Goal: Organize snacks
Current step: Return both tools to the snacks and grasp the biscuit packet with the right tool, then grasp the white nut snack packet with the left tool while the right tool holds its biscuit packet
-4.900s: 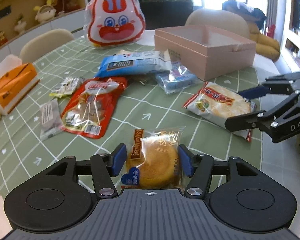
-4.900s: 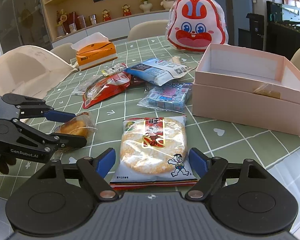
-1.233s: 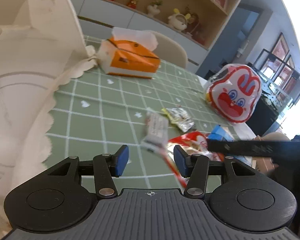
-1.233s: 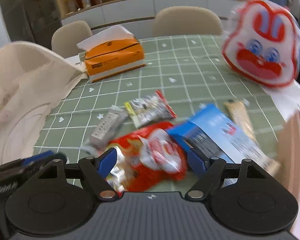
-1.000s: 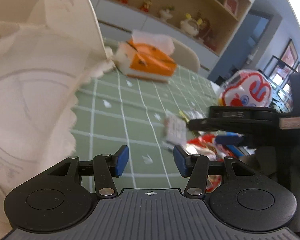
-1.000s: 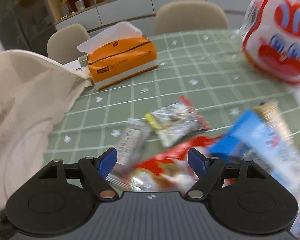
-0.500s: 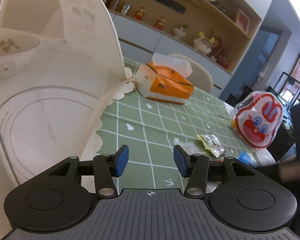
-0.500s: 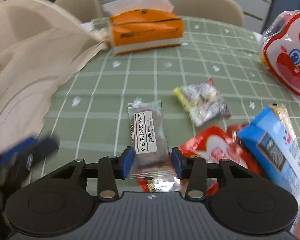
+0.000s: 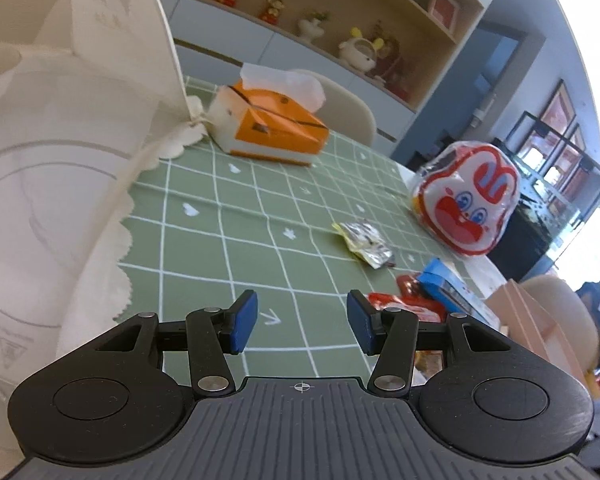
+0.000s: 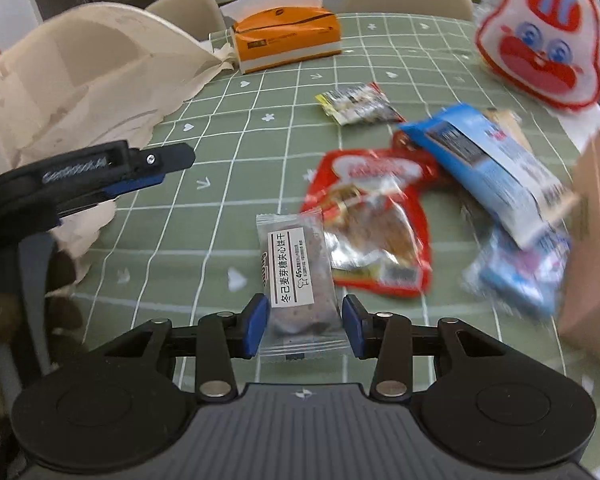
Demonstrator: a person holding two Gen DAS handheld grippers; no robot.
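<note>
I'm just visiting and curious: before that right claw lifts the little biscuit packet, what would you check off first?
1. Biscuit packet sits between the right gripper's fingers: ok.
2. Firm grip on the packet: cannot tell; the pads flank it closely.
3. Packet free of the red snack bag: not ok, edges appear to touch.
4. Left gripper empty and open: ok.
5. Left gripper clear of the lift path: ok, off to the side.
6. Pink box within view: ok.

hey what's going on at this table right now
Someone is sorting snacks on a green checked table with hand-held tongs. The right tongs are closed on a grey biscuit packet, beside a red snack pouch and a blue packet. The left tongs are open and empty. A pink box sits at the right edge.
</note>
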